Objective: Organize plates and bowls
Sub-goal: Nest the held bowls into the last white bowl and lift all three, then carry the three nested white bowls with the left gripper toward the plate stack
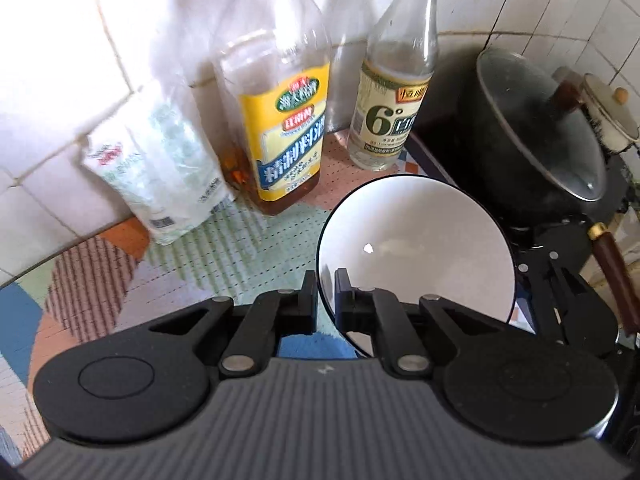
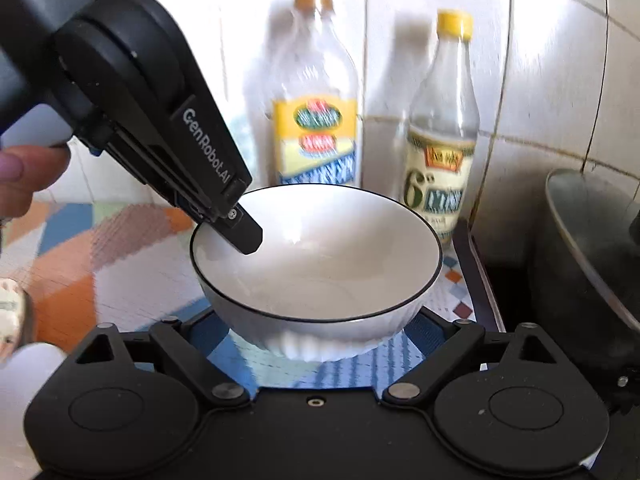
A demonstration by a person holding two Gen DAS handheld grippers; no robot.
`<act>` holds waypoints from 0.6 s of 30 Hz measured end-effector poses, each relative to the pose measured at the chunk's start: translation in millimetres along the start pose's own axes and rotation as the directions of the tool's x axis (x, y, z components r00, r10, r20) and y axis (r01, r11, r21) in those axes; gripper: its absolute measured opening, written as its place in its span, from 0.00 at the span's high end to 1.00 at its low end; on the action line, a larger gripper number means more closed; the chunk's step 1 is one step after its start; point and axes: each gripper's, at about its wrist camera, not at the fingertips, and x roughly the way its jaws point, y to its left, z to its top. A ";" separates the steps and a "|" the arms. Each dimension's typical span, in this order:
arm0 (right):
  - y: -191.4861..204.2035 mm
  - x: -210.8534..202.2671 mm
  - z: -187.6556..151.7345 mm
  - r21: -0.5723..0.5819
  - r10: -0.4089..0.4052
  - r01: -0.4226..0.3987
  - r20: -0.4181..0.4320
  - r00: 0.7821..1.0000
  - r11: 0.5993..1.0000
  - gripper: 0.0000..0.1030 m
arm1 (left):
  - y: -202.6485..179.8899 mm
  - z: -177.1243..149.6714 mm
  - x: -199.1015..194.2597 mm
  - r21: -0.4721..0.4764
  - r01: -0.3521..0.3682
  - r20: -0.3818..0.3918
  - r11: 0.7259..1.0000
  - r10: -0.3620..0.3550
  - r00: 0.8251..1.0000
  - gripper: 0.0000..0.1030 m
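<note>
A white bowl (image 1: 420, 240) with a thin black rim is held above the patterned mat. My left gripper (image 1: 325, 294) is shut on its rim, one finger inside and one outside. In the right wrist view the same bowl (image 2: 320, 264) sits in the middle, with the left gripper (image 2: 244, 236) reaching in from the upper left and clamped on its left rim. My right gripper's fingers are hidden behind the bowl; its arms are spread wide on either side of the bowl's base.
A cooking-wine bottle (image 1: 280, 120), a vinegar bottle with a yellow cap (image 1: 392, 108) and a white bag (image 1: 160, 168) stand against the tiled wall. A black lidded pot (image 1: 532, 132) sits on the stove at right, with a small cream pot (image 1: 608, 108) behind it.
</note>
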 end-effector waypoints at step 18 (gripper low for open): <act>64.4 -65.6 3.6 -0.073 0.148 -0.149 -0.015 0.989 0.986 0.07 | 50.0 -76.3 -81.1 -0.118 0.037 -0.022 0.992 -0.040 0.999 0.93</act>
